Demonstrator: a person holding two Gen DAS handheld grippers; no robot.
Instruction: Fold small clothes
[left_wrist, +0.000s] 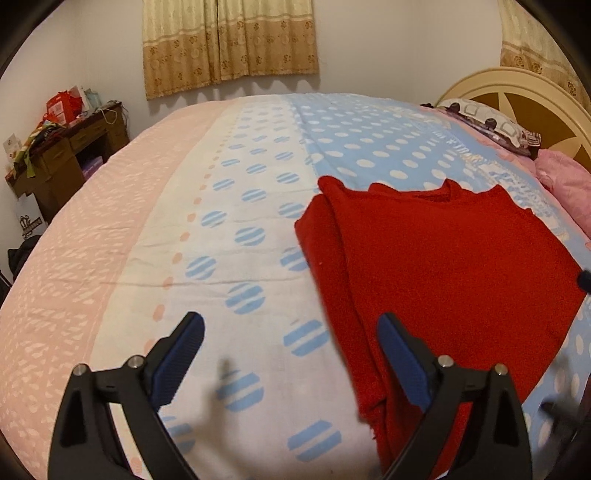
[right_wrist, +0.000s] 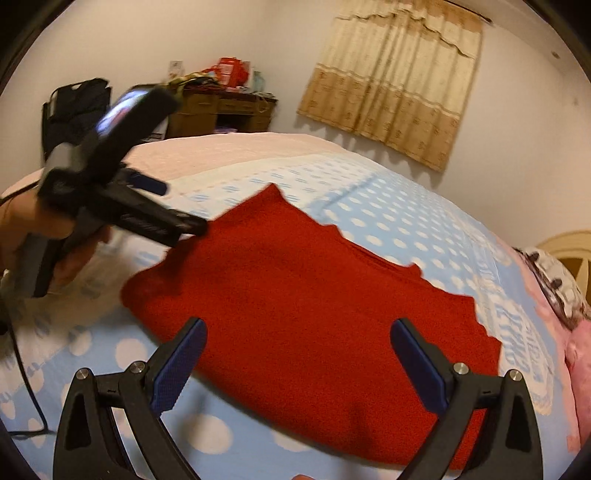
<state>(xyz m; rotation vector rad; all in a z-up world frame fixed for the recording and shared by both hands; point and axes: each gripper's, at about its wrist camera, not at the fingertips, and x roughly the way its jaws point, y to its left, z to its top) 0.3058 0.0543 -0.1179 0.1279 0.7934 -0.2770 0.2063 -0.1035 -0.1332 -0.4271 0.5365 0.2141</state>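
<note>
We look across a wide bed dressed in a pink, white and pale-blue dotted cotton sheet, its cream wooden headboard at the right end. On the blue part of the sheet, toward the headboard end and near the bed's front edge, lies the red knitted garment, folded flat with its sleeves tucked in and a doubled layer along its left side. Beige patterned curtains hang on the wall beyond the far edge, and a dark wooden desk piled with bags stands off the foot corner. Our left gripper hovers over the garment's left border, blue-padded fingers spread wide and holding nothing. Our right gripper hangs above the garment's near edge, fingers equally wide apart and empty. In the right wrist view the left gripper appears blurred.
</note>
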